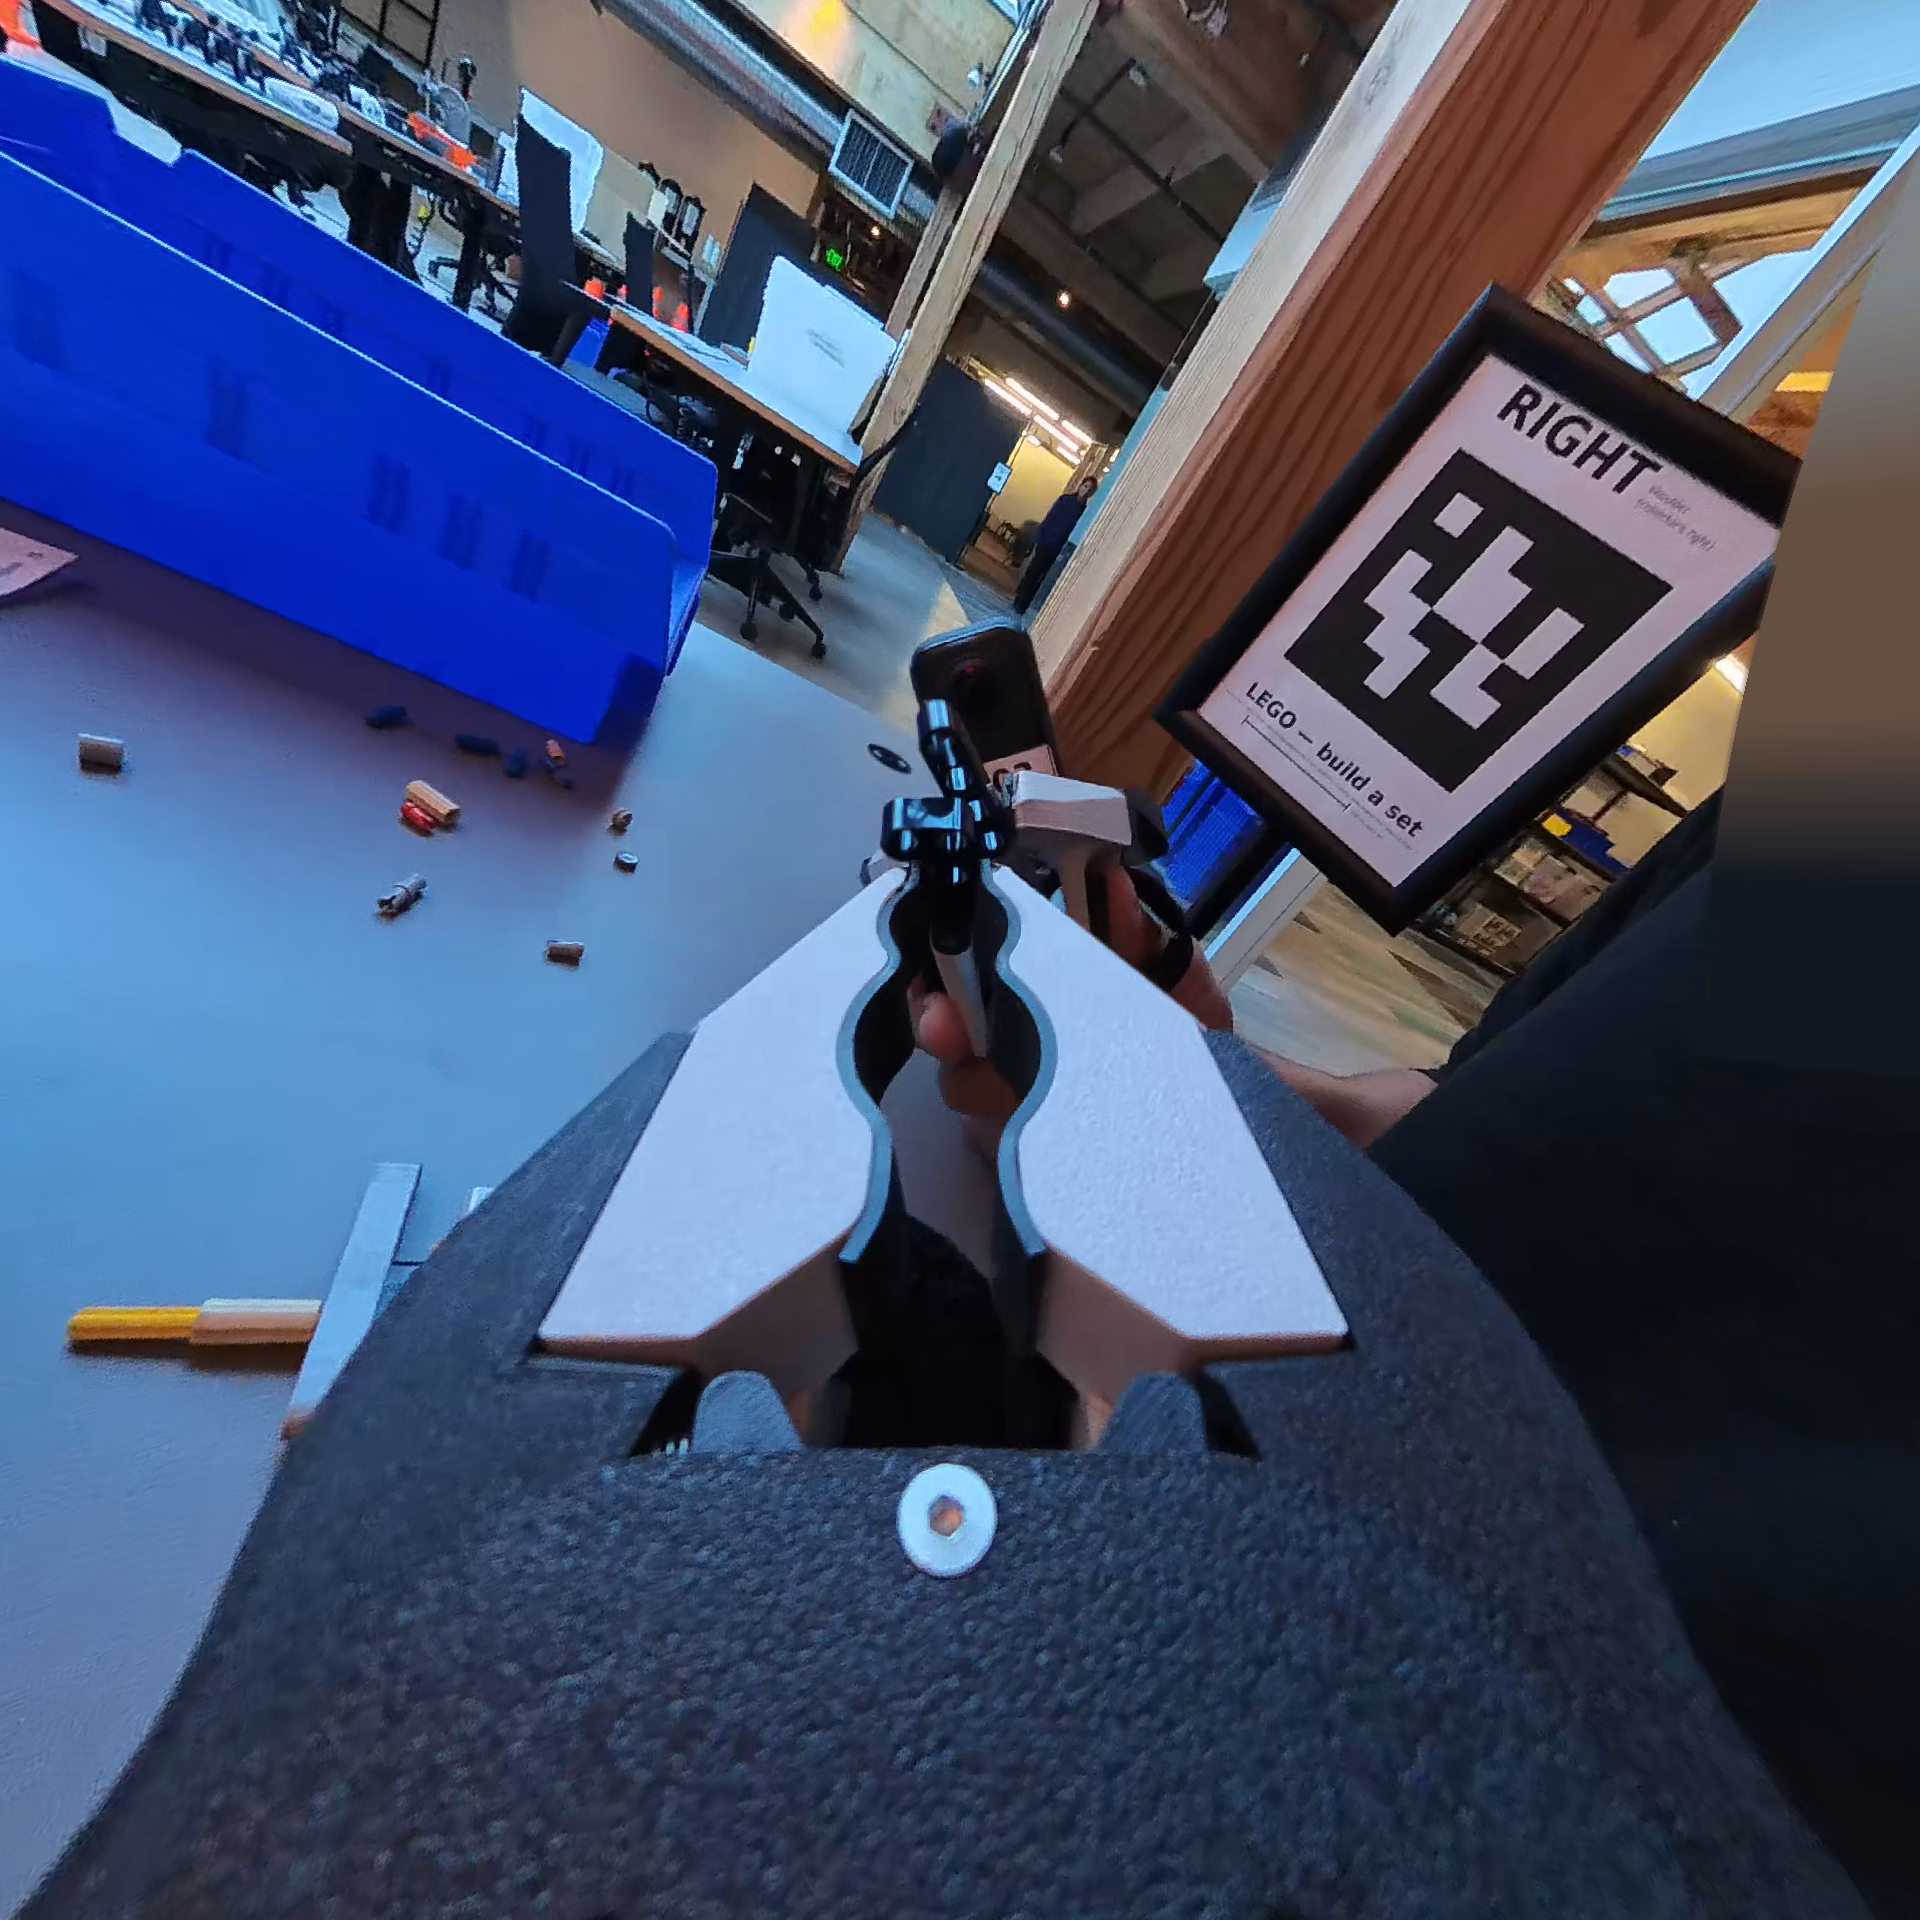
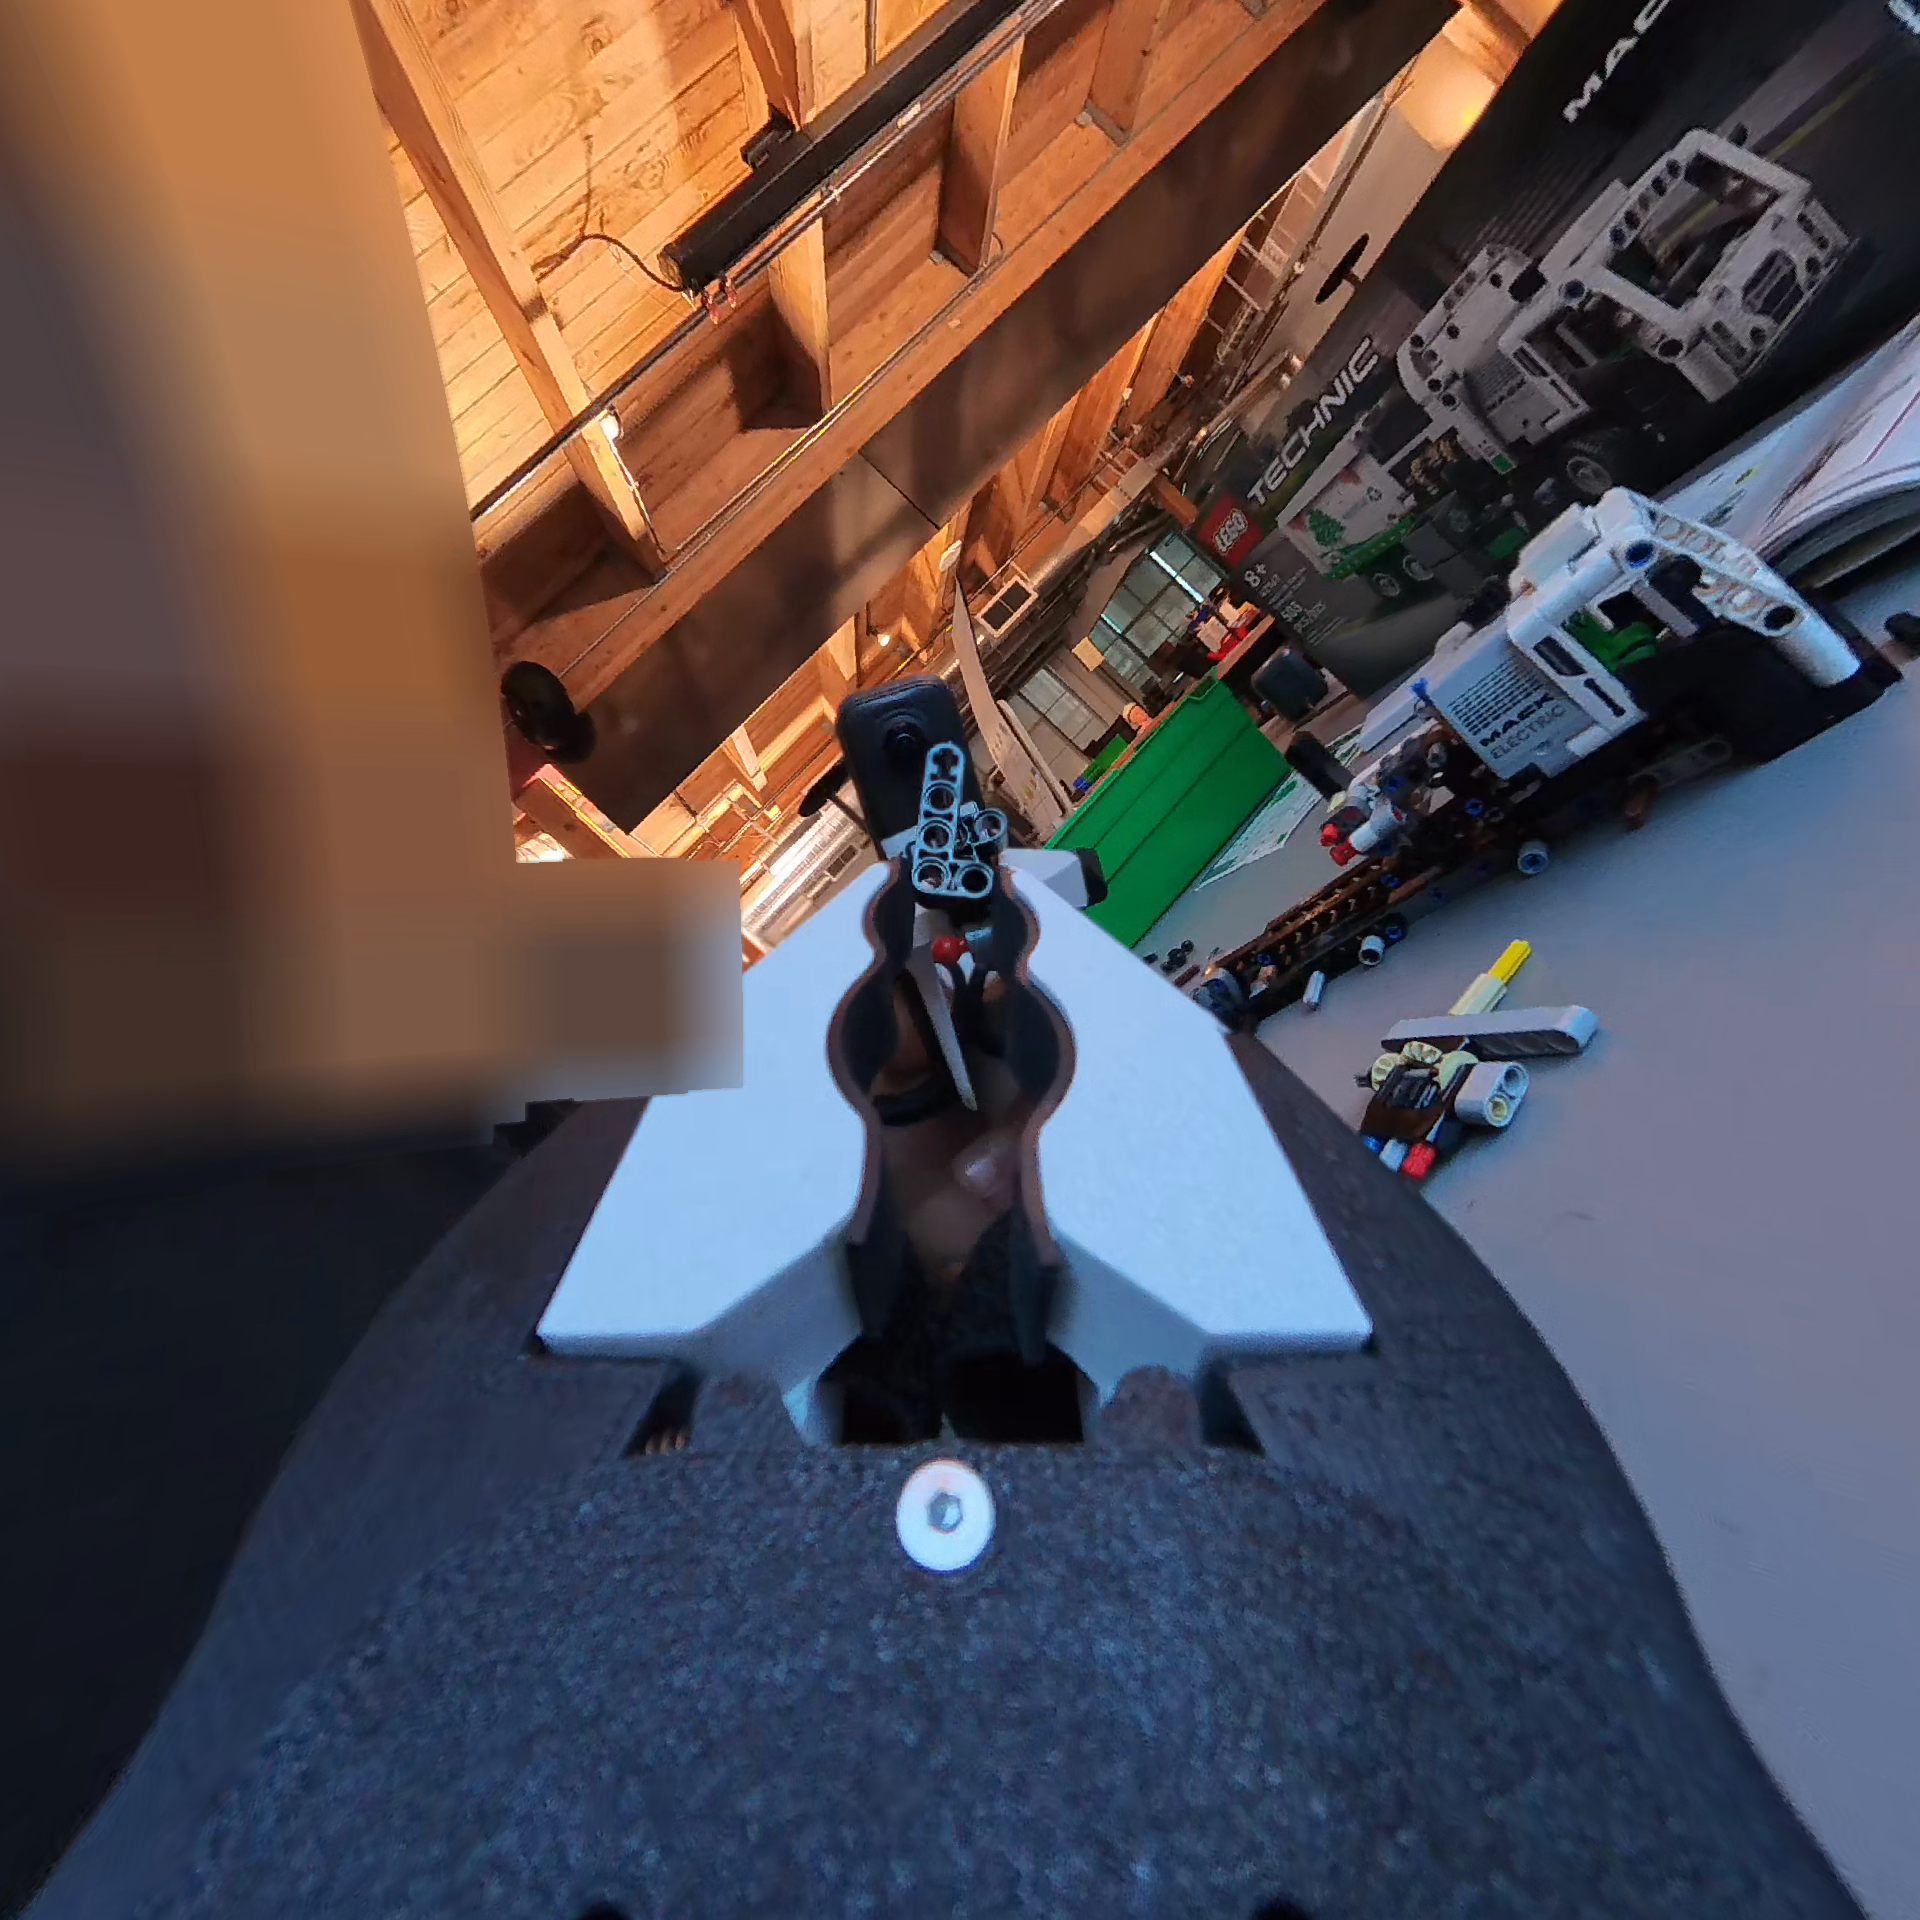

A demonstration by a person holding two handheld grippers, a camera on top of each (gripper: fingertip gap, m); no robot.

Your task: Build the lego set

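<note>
In the left wrist view my left gripper (image 1: 940, 883) is shut on a small black pin-and-connector lego piece (image 1: 935, 821), held in the air above the grey table (image 1: 260, 1039). In the right wrist view my right gripper (image 2: 951, 878) is shut on a grey L-shaped holed beam (image 2: 943, 831), with a black part (image 2: 987, 826) touching it from behind. The two grippers face each other tip to tip, and each view shows the other gripper's camera (image 1: 977, 681) (image 2: 894, 738). A hand (image 1: 966, 1049) shows through the finger gap. The partly built white truck (image 2: 1621, 644) stands on the table at right.
Blue bins (image 1: 312, 468) stand at the back left, with loose small pieces (image 1: 431, 805) in front and a yellow-tan axle (image 1: 197, 1322) nearer. A framed sign (image 1: 1455, 623) and wooden post (image 1: 1351, 312) are at right. The set box (image 2: 1558, 312), booklet (image 2: 1829, 488), parts pile (image 2: 1455, 1070) and green bin (image 2: 1174, 810) lie right. My two grippers' fingertips are within a few centimetres of each other. It is some 15 cm from my right tips to the partly built white truck (image 2: 1621, 644).
</note>
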